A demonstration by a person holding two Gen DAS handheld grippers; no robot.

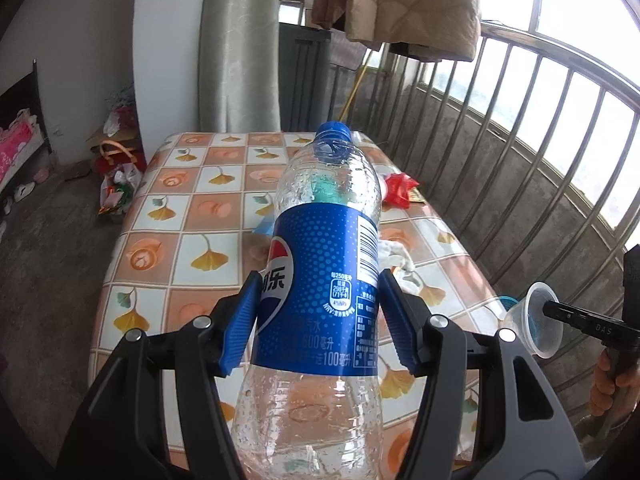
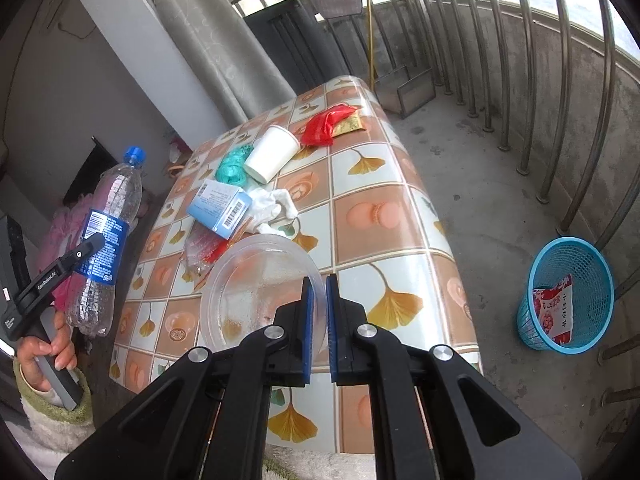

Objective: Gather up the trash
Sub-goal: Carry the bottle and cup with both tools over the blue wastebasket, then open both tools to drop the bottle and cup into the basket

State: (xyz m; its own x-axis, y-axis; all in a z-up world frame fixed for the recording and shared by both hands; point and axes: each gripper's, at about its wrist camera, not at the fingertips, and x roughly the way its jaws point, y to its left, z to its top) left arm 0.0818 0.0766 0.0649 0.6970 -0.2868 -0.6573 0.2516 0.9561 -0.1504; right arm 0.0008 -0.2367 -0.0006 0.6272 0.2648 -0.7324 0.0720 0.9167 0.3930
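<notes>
Gripping a clear plastic cola bottle with a blue label and blue cap (image 1: pixel 320 264), the left gripper (image 1: pixel 318 320) has its jaws clamped on the label, the bottle held clear of the worktop with its cap pointing toward twelve o'clock. In the right wrist view the same bottle stands at nine o'clock, off the worktop's edge, with a hand (image 2: pixel 44 348) in a pale fuzzy sleeve on the gripper's handle.

The right gripper (image 2: pixel 319 328) has its jaws together on the rim of a clear round plastic bowl (image 2: pixel 256 288), pinching the thin wall at the bowl's four o'clock side.

Beyond the bowl, on the worktop covered in a glossy leaf-patterned checked cloth (image 2: pixel 380 216), lie a light blue carton with a barcode (image 2: pixel 220 208), a crumpled white tissue (image 2: pixel 274 206), a white paper cup on its side (image 2: pixel 272 154), a green crumpled bag (image 2: pixel 234 166) and a red plastic bag (image 2: pixel 326 124), running toward twelve o'clock.

At three o'clock, on the concrete floor near the metal railing (image 2: pixel 560 80), a light blue mesh wastebasket (image 2: pixel 568 292) holds a red-and-white wrapper (image 2: pixel 554 308).
</notes>
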